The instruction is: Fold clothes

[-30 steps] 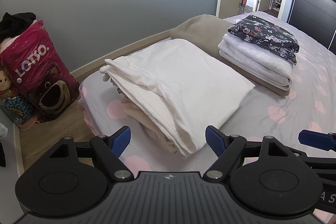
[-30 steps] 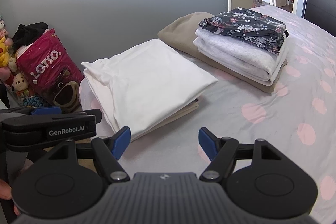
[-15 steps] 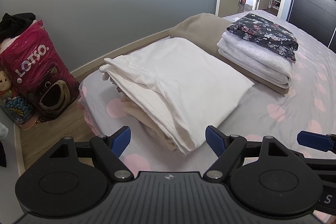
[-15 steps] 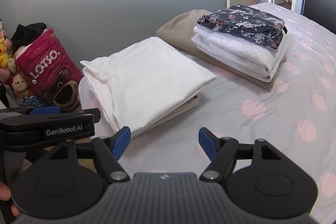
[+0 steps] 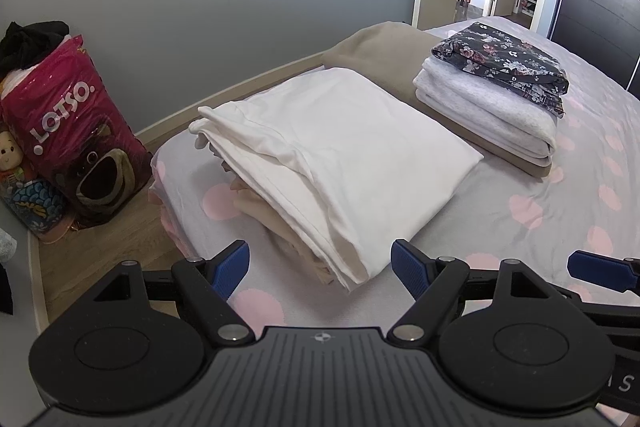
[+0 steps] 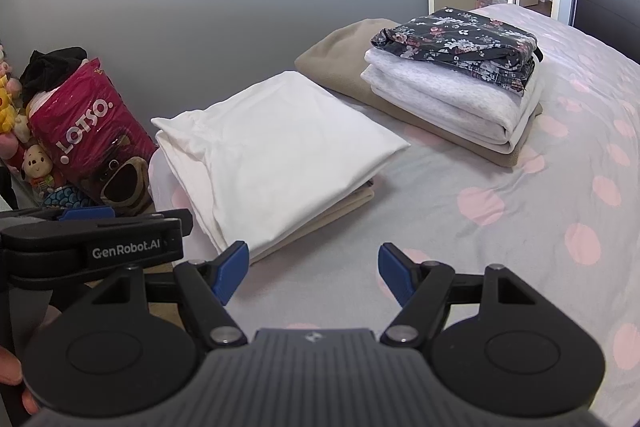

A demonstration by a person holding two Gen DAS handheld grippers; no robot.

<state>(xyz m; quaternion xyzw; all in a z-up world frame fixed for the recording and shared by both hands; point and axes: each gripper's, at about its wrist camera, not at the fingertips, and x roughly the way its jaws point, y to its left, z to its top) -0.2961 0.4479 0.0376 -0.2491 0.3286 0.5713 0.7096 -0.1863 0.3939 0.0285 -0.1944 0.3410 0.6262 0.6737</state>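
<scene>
Looking down along both grippers, we see a bed with a smooth grey cover dotted in soft pink circles. Near its corner lies a folded white garment, thin matte cloth, roughly rectangular, on a cream folded piece. Further back, a tan fleece-like blanket carries a fluffy pale grey stack topped by a dark floral fabric, slightly crumpled. Left gripper: blue ribbed pads apart, nothing between them, hovering just short of the white garment's near corner. Right gripper: jaws likewise spread and empty, above bare cover. On the wooden floor, a glossy magenta plastic bag stands beside plush toys.
</scene>
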